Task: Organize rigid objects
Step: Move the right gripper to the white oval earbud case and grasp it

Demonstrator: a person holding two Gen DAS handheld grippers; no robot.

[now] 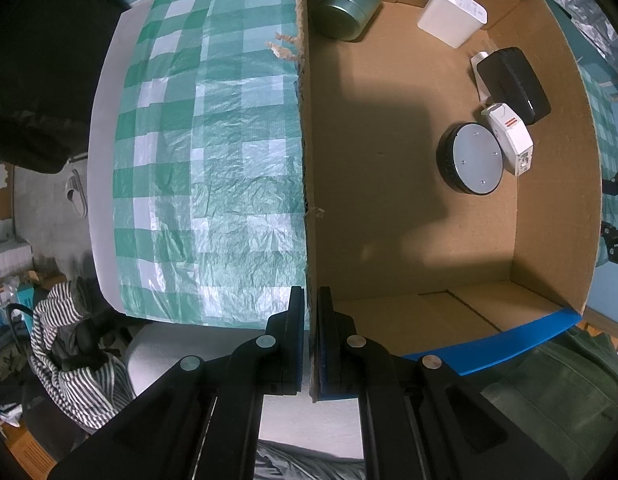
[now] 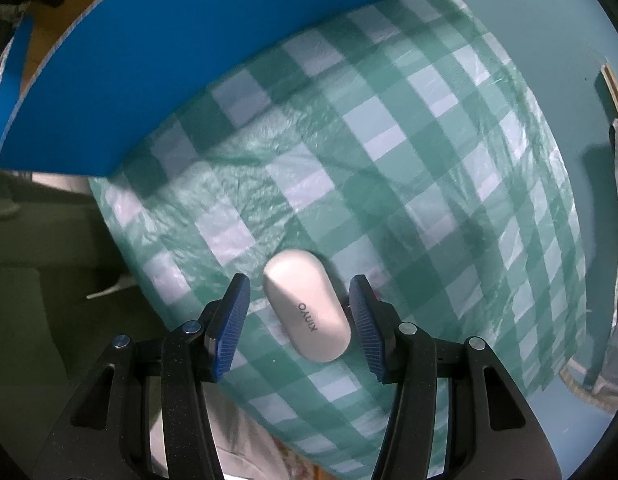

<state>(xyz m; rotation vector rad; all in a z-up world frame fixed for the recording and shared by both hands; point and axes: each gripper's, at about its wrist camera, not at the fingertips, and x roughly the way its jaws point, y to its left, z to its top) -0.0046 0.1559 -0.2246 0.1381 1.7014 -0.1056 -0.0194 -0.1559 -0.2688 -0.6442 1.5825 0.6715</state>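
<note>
Right wrist view: I look straight down on the checked cloth [image 2: 389, 152] that covers the table.
Right gripper [image 2: 301, 322]: I hold its jaws partly open, with nothing clamped; the blue pads [image 2: 231, 328] stand on either side of the white case.
White case [image 2: 307, 306]: oval, lettered on top, lying flat on the cloth near the table's near edge, between my two fingers. It sits closer to the right-hand pad; I cannot tell whether that pad touches it. A clear gap shows on the left-hand side.
Blue box wall [image 2: 157, 52]: outer face of the cardboard box, standing on the cloth well apart from the case, toward the far left corner of this view.
Left wrist view: I look down along the box's side wall.
Left gripper [image 1: 311, 320]: closed tight on the upper edge of the cardboard box [image 1: 389, 200] wall, one finger outside, one inside.
Box contents: a green tin [image 1: 347, 8] on its side in the far corner; a white power bank [image 1: 453, 14] beside it; a black case [image 1: 513, 84], a white adapter [image 1: 509, 138] and a round black disc [image 1: 471, 158] grouped against the right wall.
</note>
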